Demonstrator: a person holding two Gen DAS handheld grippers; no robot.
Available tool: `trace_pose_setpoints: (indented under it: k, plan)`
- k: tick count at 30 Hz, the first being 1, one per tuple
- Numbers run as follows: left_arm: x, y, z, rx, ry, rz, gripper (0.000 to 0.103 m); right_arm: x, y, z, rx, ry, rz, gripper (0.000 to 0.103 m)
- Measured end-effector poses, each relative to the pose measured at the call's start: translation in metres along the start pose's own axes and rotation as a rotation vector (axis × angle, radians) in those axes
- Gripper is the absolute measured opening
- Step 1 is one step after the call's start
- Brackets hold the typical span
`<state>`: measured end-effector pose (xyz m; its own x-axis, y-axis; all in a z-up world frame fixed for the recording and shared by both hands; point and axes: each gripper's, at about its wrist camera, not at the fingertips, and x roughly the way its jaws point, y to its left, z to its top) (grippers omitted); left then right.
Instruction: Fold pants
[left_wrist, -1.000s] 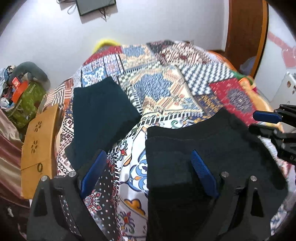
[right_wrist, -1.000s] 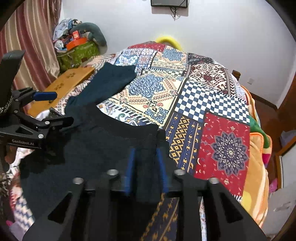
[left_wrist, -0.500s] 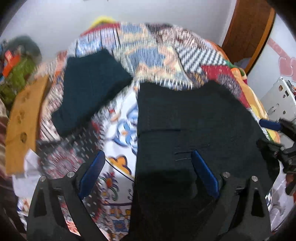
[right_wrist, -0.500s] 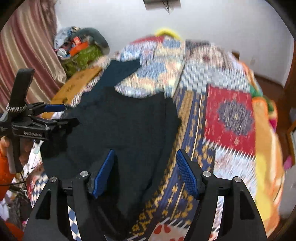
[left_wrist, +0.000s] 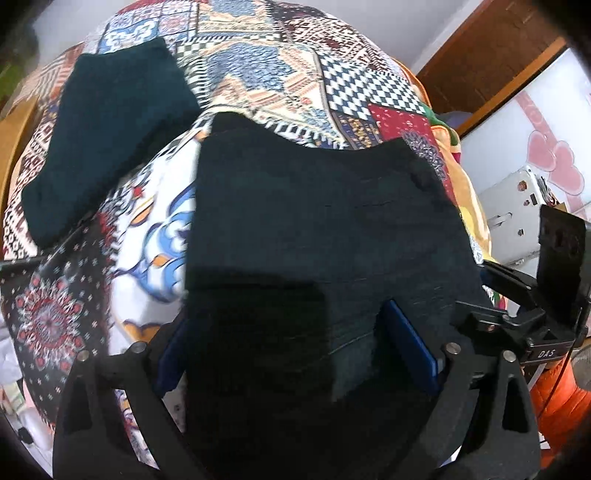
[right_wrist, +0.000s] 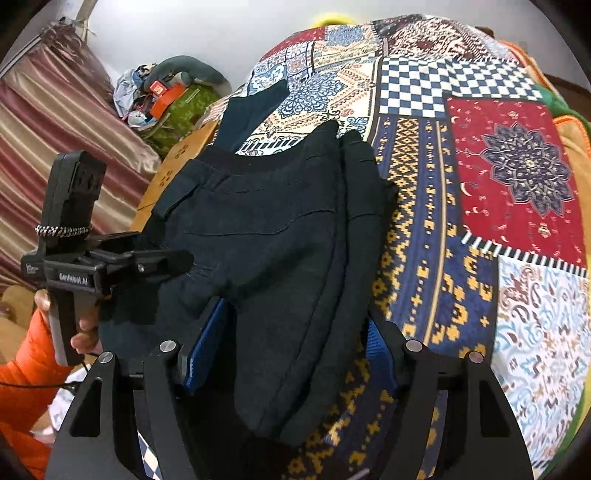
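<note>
Right wrist view: the right gripper (right_wrist: 284, 354) and left gripper (left_wrist: 295, 354) stand with jaws apart over the folded black knit pants (right_wrist: 266, 236). The fold seems laid down; next, smooth it or fold once more.

Black pants (left_wrist: 317, 229), plain, with a darker waistband. Dark teal folded garment (left_wrist: 107, 140) beside them. Patchwork bedspread (right_wrist: 509, 177): blue-and-white checks, a red panel with a navy medallion, navy with yellow geometric figures, cream with blue florals, white with blue and orange swirls. Black grippers with blue pads (right_wrist: 207, 343). Orange sleeve (right_wrist: 22, 373). Curtain (right_wrist: 55, 122) striped maroon and beige. White wall. Pink hearts (left_wrist: 554, 162) on a pale panel.
</note>
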<state>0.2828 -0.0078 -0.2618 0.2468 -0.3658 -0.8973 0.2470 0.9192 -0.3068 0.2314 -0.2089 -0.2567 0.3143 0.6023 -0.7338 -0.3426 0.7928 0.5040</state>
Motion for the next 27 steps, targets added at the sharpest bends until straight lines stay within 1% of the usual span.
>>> trace_pose_setpoints:
  k: [2,3,5,7,8,10,11,12,13,14,16,17,21,27]
  plan:
    - [0.003,-0.002,0.006,-0.003,-0.003,-0.005,0.097,0.0,-0.002,0.003,0.012,0.005,0.015,0.056]
    - [0.004,-0.002,0.008,-0.01,-0.002,-0.009,0.096,0.001,-0.004,0.005,0.02,0.009,0.023,0.054]
    - [0.004,-0.001,0.013,-0.029,0.0,-0.025,0.094,0.001,-0.006,0.008,0.042,0.014,0.041,0.044]
    - [0.002,0.0,0.015,-0.035,-0.001,-0.028,0.085,0.0,-0.004,0.008,0.051,0.016,0.056,0.035]
    - [0.0,0.001,0.014,-0.036,-0.004,-0.026,0.082,-0.001,-0.001,0.006,0.049,0.013,0.058,0.03]
    - [-0.006,0.003,0.012,-0.04,-0.011,-0.025,0.067,-0.004,0.004,0.005,0.032,0.0,0.048,0.025]
    - [-0.01,0.004,0.009,-0.045,-0.016,-0.032,0.063,-0.005,0.007,0.004,0.02,-0.006,0.042,0.023]
    - [-0.014,0.004,0.008,-0.048,-0.018,-0.038,0.057,-0.007,0.009,0.005,0.014,-0.013,0.038,0.022]
    - [-0.018,0.004,0.005,-0.047,-0.022,-0.042,0.052,-0.009,0.012,0.004,0.005,-0.019,0.035,0.021]
    - [-0.021,0.002,0.003,-0.042,-0.027,-0.039,0.05,-0.011,0.015,0.004,-0.002,-0.024,0.033,0.02]
    - [-0.029,-0.003,-0.002,-0.014,-0.041,-0.019,0.038,-0.017,0.02,0.003,-0.022,-0.035,0.028,0.02]
    - [-0.035,-0.007,-0.004,0.006,-0.055,-0.004,0.036,-0.02,0.023,0.003,-0.032,-0.042,0.025,0.02]
    - [-0.061,-0.013,-0.007,0.025,-0.114,-0.005,0.03,-0.037,0.04,0.006,-0.081,-0.078,0.013,0.019]
    - [-0.11,-0.019,-0.008,0.054,-0.24,0.032,0.029,-0.058,0.07,0.024,-0.162,-0.15,0.014,0.019]
